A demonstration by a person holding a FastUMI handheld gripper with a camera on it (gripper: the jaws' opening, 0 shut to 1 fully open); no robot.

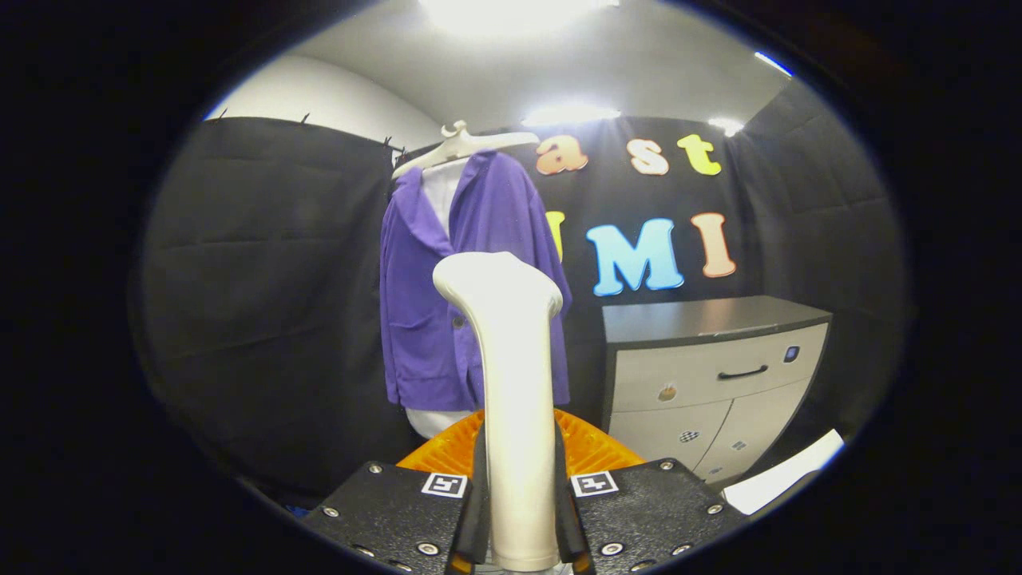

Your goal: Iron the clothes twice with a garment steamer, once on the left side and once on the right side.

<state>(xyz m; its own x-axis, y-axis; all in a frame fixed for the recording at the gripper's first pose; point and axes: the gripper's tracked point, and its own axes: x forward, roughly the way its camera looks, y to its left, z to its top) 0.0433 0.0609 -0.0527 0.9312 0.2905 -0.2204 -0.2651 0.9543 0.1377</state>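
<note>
Gripper view: the gripper [523, 511] sits at the bottom centre of the frame, and its two fingers [479, 495] are closed on the handle of the steamer [511, 383], one pressing on each side of it. The steamer stands upright between them, a smooth, cream-white, glossy body that rises straight from the fingers and widens at the top into a rounded head bent slightly toward the right. Its head reaches to about the middle of the frame and overlaps the lower part of the jacket behind it; whether it touches the cloth cannot be told.

The jacket [435, 279] hangs left of centre, in the upper middle of the frame, beyond the fingers. It is purple, with a wide collar, a button near its front edge and a patch pocket on its lower left panel. It hangs open at the neck over a white shirt [441, 192], which also shows below the jacket's hem. Both hang from a pale hanger [463, 148] at the top of the black cloth wall [263, 303].

To the right, below the middle of the frame, stands a cabinet [711, 375] with a dark top, a pale drawer with a dark handle, and two pale doors below.
</note>
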